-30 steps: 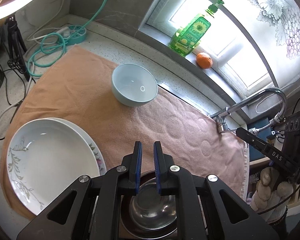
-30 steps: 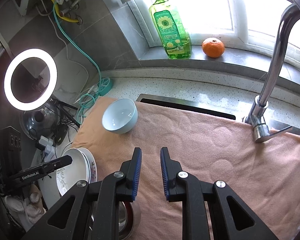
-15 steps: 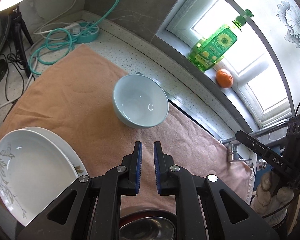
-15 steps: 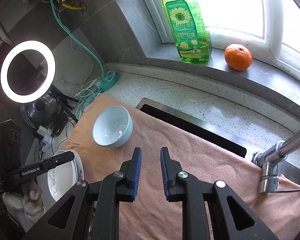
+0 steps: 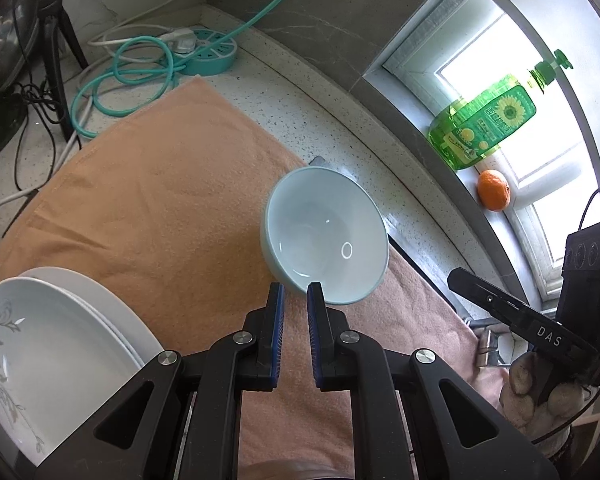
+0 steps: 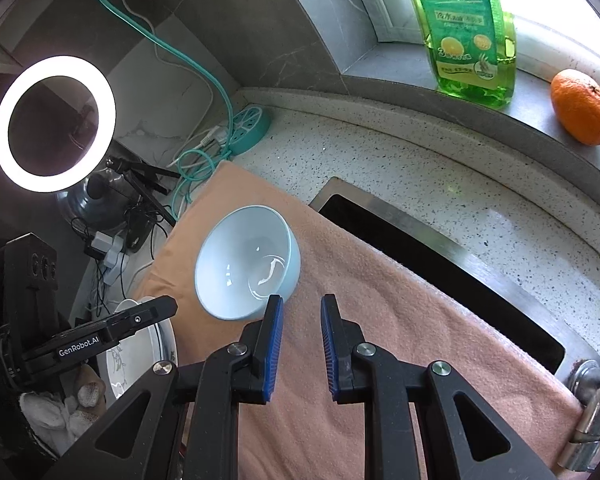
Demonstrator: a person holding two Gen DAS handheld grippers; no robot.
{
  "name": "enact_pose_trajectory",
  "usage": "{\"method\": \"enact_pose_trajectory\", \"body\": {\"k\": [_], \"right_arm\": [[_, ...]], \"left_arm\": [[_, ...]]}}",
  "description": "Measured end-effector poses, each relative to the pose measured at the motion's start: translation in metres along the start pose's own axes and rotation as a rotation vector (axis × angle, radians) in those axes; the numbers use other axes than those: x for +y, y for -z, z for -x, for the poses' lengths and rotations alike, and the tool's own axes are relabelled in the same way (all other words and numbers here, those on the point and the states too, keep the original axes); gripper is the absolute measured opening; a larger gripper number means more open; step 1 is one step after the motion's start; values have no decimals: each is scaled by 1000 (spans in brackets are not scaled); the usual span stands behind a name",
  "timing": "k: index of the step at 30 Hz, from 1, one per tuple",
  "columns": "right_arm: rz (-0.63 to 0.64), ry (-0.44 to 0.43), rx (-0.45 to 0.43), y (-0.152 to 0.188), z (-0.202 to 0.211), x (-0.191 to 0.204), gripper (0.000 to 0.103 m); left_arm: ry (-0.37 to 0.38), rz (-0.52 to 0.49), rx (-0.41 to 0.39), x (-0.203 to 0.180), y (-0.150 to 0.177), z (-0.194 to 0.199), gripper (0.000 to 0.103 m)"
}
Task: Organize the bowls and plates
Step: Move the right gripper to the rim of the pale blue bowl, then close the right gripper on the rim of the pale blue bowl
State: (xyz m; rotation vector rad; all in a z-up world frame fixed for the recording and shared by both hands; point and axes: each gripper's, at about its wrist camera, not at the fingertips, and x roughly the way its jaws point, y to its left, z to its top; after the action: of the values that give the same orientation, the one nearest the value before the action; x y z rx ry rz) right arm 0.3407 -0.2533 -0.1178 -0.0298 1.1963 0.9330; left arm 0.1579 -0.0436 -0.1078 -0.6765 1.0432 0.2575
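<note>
— Since both claws hang above the towel with nothing in them, which one do you reckon is placed for the pale blue bowl (image 5: 324, 236)?

— Hard to call, but look at each wrist view. From the left claw (image 5: 295, 294) the bowl sits straight ahead, its near rim just past the fingertips and a touch to the right of the gap. From the right claw (image 6: 301, 306) the same bowl lies ahead and off to the left, its rim close by the left fingertip.

— So the bowl is between the two of them?

— That is my reading: it stands upright on the peach towel (image 5: 148, 200) that covers the tabletop (image 5: 340, 128), near the far edge of the cloth, and the claws come at it from either side. The left one looks the better lined up.

— And the jaws?

— Left pair nearly together, only a thin slot between the blue pads. Right pair a little apart, a narrow gap, gripping nothing. Either would need to spread wider to take the rim, I judge.

— Where would the bowl go?

— Cannot say. The stacked plates (image 5: 56, 356) lie at the near left of the towel, well apart from the bowl, beside the left claw
</note>
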Motion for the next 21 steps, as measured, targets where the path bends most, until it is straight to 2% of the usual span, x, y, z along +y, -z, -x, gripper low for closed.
{"method": "enact_pose_trajectory", "body": {"k": [8, 21], "right_arm": [[-14, -65, 35, -14, -32, 2, 18], [-28, -55, 52, -26, -62, -1, 18]], "left_arm": [[-24, 19, -3, 6, -7, -13, 10], [-43, 16, -25, 7, -18, -23, 10]]}}
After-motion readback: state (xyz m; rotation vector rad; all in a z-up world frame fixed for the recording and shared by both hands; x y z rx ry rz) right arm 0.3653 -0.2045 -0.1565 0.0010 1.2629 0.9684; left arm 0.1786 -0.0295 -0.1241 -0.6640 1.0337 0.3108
